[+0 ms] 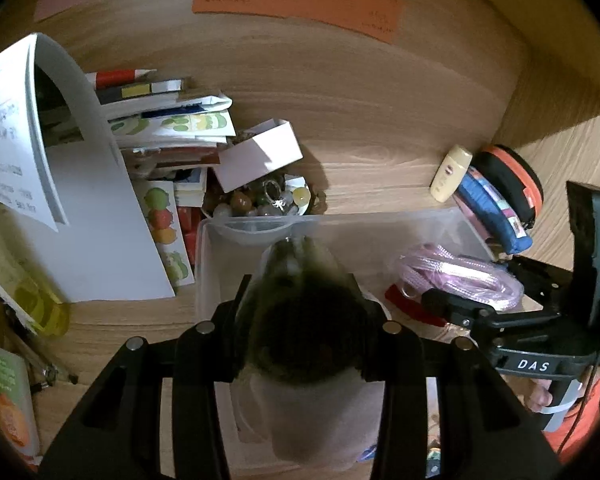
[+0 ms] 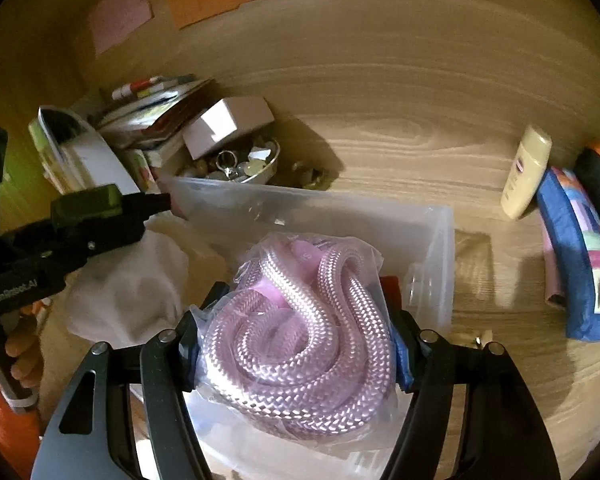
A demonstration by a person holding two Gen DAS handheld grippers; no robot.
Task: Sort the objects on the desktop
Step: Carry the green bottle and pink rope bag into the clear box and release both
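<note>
My right gripper (image 2: 296, 340) is shut on a clear bag of coiled pink rope (image 2: 296, 336) and holds it over the clear plastic bin (image 2: 432, 248); the rope also shows in the left wrist view (image 1: 460, 276). My left gripper (image 1: 304, 332) is shut on a dark-topped object wrapped in white cloth (image 1: 304, 320), held over the same bin (image 1: 208, 264). The white cloth shows in the right wrist view (image 2: 128, 280) beside the left gripper's body (image 2: 88, 216).
A bowl of beads and rings (image 1: 260, 200) with a small white box (image 1: 260, 154) stands behind the bin. Books and papers (image 1: 156, 120) pile at the left. A cream lotion bottle (image 2: 526, 172), a blue pouch (image 2: 580, 264) and an orange-black case (image 1: 512, 184) lie at the right.
</note>
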